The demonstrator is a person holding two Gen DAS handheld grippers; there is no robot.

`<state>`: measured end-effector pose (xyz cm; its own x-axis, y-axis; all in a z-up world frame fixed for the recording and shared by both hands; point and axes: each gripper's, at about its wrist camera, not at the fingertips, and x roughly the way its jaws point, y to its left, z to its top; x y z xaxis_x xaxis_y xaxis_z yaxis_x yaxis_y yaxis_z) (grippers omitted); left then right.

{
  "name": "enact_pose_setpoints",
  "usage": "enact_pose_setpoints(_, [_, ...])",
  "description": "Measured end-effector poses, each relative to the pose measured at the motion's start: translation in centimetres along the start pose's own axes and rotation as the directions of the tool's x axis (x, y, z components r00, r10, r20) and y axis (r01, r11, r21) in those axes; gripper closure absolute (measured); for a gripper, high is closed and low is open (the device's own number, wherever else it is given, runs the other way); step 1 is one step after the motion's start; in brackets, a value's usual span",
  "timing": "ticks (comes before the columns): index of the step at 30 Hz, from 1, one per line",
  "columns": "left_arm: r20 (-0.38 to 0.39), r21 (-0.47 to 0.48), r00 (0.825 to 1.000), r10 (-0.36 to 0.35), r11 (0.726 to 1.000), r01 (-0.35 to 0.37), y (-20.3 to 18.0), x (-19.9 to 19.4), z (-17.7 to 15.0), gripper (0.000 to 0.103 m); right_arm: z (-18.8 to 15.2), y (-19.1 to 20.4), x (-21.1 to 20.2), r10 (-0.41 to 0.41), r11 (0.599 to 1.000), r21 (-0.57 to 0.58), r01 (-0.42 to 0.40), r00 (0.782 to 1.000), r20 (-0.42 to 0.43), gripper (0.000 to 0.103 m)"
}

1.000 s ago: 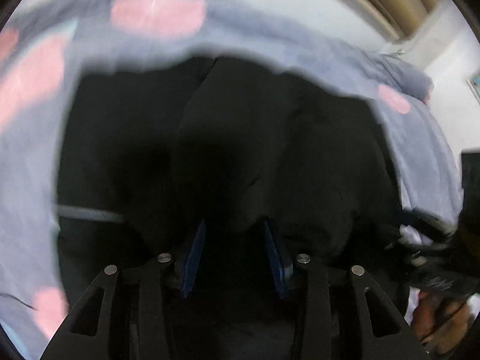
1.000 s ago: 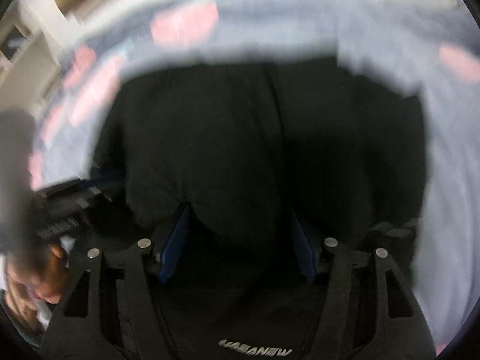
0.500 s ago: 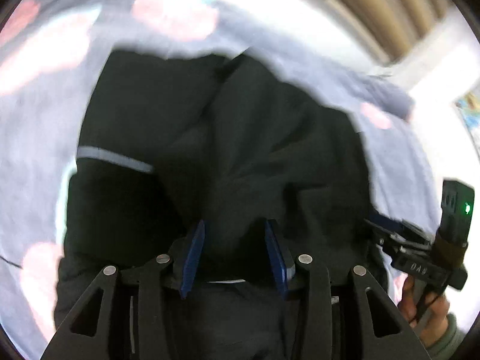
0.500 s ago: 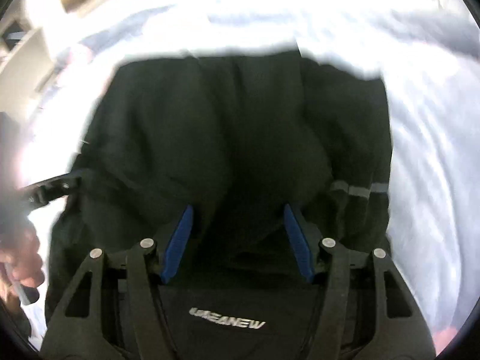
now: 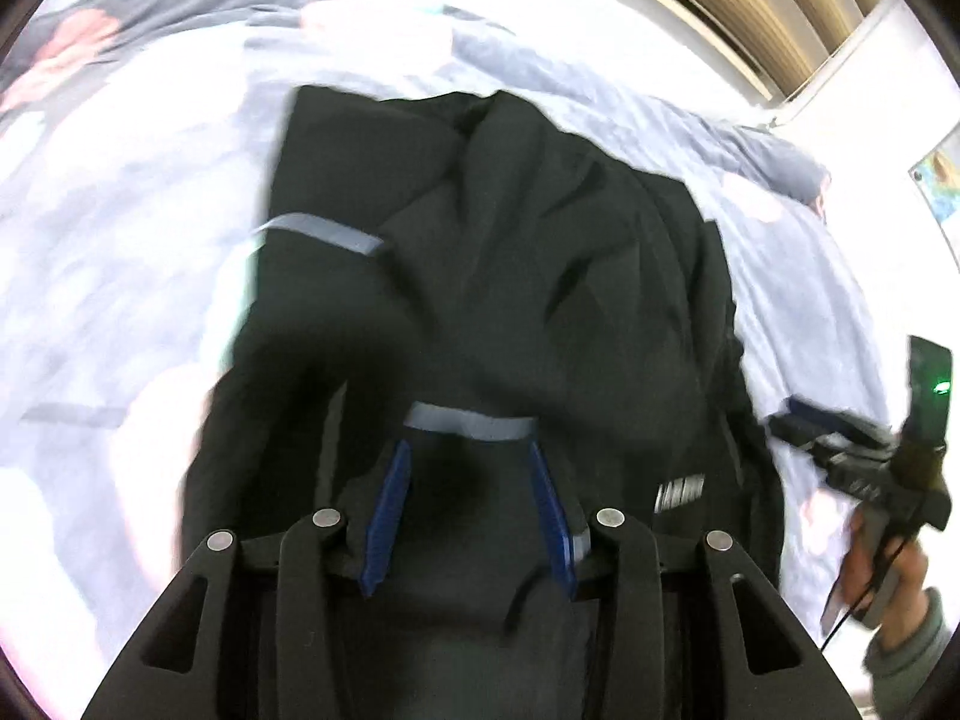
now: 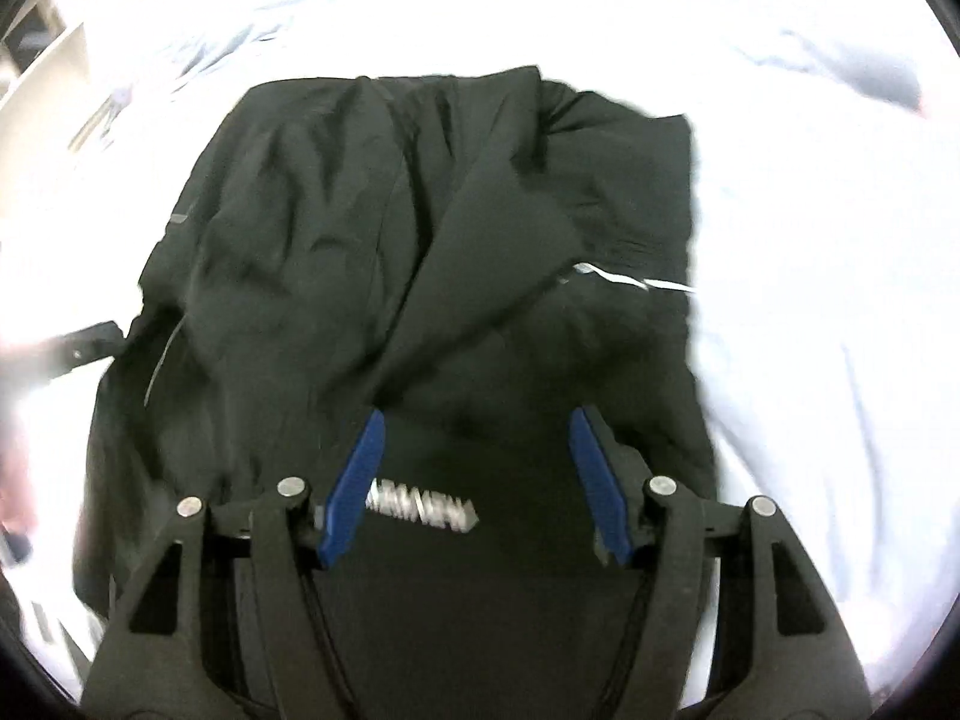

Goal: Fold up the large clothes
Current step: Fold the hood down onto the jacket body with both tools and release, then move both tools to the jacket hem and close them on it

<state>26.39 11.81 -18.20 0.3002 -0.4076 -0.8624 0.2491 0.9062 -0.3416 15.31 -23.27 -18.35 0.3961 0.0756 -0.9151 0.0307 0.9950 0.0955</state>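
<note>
Two grippers over one black jacket (image 5: 528, 276), spread crumpled across the middle of a bed with a pale lilac cover (image 5: 120, 228) printed in pink patches. Left gripper (image 5: 468, 510) released, blue fingers (image 5: 387, 516) parted above the jacket's near edge, a grey reflective band (image 5: 468, 423) lying just ahead of the tips, nothing pinched between them. Right gripper (image 6: 480, 480) likewise released, blue fingers (image 6: 354, 486) spread wide over the near part of the jacket, a blurred white logo (image 6: 420, 507) showing between them. Folded over the middle, a dark flap running diagonally toward the far edge of the bed. Another grey band (image 5: 324, 234) across a sleeve on the left side. Seen from the left camera, the right gripper (image 5: 864, 468) off the jacket's right edge, gripped in a hand (image 5: 888, 588). Beyond the bed's far right corner, wooden slats (image 5: 768, 6).
</note>
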Motion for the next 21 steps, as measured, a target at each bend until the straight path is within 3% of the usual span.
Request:
enact_pose_setpoints(4, [-0.032,-0.042,0.994,0.101,0.994,-0.102,2.4,-3.5,-5.5,0.060,-4.9,-1.1,-3.8,-0.024,0.998,0.064,0.024,1.000,-0.010,0.040])
enact_pose_setpoints(9, [-0.054,-0.167,0.991,0.126,0.977,-0.133,6.2,-5.8,-11.5,0.060,-11.9,-4.3,-6.7,-0.047,0.978,0.200,0.052,0.998,-0.033,0.038])
enact_pose_setpoints(15, [-0.105,-0.270,0.986,0.132,0.950,-0.156,8.6,-6.8,-16.1,0.060,-19.3,-7.3,-6.9,-0.085,0.950,0.290,0.117,0.989,-0.119,0.037])
enact_pose_setpoints(21, [-0.145,-0.306,0.986,0.082,0.944,-0.123,9.6,-6.6,-19.2,0.060,-24.1,-9.5,-5.6,0.035,0.907,0.420,0.031,0.988,-0.148,0.036])
